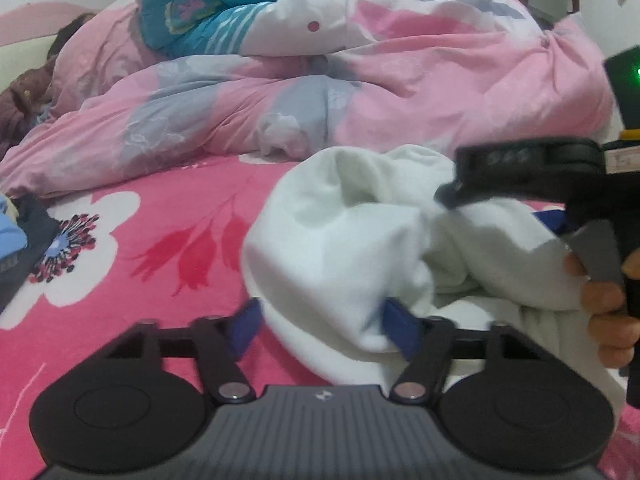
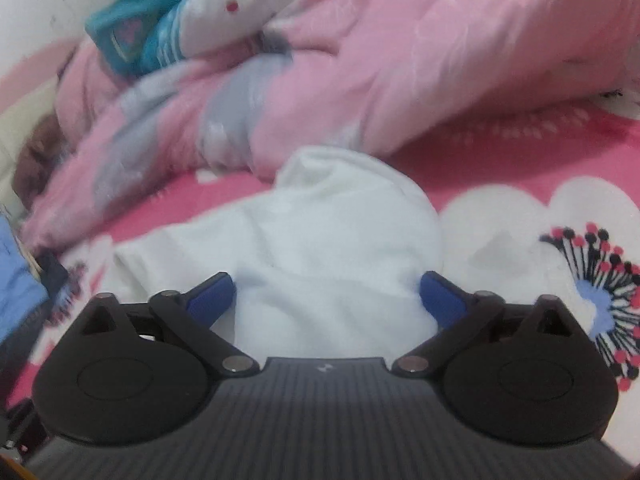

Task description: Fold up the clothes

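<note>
A crumpled white garment [image 1: 352, 240] lies on the pink flowered bedspread [image 1: 160, 240]. My left gripper [image 1: 325, 328] straddles its near left edge: the cloth fills the gap between the blue fingertips [image 1: 250, 326], which stand apart and do not visibly squeeze it. In the right wrist view the same white garment [image 2: 320, 248] lies between the widely spread blue fingers [image 2: 440, 300] of my right gripper [image 2: 326, 300], which is open over its near part. A person's hand [image 1: 604, 304] holds the right tool at the left view's right edge.
A bunched pink and grey duvet [image 1: 280, 92] fills the back of the bed, with a teal and white cloth [image 1: 208, 16] on top. Blue and dark clothes [image 2: 20, 288] lie at the left edge. A brown garment [image 1: 20, 96] sits at the far left.
</note>
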`<act>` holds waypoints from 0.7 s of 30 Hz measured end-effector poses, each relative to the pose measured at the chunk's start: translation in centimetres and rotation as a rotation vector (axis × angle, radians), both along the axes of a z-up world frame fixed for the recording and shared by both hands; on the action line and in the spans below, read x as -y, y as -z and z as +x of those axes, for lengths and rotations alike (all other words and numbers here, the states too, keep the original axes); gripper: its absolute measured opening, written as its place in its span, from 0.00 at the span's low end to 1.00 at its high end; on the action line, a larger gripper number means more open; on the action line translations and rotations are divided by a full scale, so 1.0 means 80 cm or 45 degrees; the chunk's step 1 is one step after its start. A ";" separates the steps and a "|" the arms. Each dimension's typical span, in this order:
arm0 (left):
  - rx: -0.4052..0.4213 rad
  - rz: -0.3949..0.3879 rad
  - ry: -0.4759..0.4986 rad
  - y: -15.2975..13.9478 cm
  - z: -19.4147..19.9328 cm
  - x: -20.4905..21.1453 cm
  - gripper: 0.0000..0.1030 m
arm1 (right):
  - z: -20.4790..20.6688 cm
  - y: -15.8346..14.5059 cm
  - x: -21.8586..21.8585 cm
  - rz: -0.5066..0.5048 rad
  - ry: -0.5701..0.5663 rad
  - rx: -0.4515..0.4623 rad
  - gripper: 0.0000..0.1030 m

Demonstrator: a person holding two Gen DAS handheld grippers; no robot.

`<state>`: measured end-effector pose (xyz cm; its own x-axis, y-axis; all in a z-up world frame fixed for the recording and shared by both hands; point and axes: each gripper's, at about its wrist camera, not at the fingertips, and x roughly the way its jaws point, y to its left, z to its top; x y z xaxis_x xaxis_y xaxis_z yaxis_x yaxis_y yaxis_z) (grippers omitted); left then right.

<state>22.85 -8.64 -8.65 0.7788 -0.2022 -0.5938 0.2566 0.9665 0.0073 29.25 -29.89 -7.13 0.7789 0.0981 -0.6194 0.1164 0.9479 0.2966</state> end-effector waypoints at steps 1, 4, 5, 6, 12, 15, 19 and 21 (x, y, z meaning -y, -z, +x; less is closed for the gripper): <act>0.017 -0.014 0.006 -0.002 -0.005 0.001 0.36 | -0.005 -0.003 -0.004 -0.034 -0.005 0.008 0.78; 0.078 -0.014 0.021 -0.009 -0.018 0.009 0.12 | -0.020 -0.017 -0.001 -0.031 -0.014 0.003 0.46; 0.099 0.004 0.021 -0.011 -0.023 0.014 0.10 | -0.025 -0.021 0.002 -0.014 -0.009 -0.003 0.41; 0.121 0.021 0.022 -0.013 -0.028 0.018 0.08 | -0.029 -0.022 0.006 -0.012 -0.009 -0.011 0.27; 0.200 0.096 0.120 -0.033 -0.075 0.029 0.06 | -0.063 -0.029 0.016 0.015 -0.040 -0.016 0.13; 0.194 0.089 0.138 -0.042 -0.100 0.020 0.06 | -0.102 -0.043 0.014 0.030 -0.067 0.015 0.12; 0.180 0.058 0.174 -0.045 -0.142 -0.010 0.06 | -0.171 -0.063 0.011 0.066 -0.133 0.049 0.12; 0.150 0.023 0.189 -0.043 -0.162 -0.029 0.06 | -0.209 -0.069 0.005 0.045 -0.173 0.056 0.12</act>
<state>9.86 -6.30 -5.24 0.8056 -0.3104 -0.5046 0.3927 0.9175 0.0626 12.52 -30.27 -1.60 0.7834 0.2253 -0.5792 -0.0259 0.9430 0.3317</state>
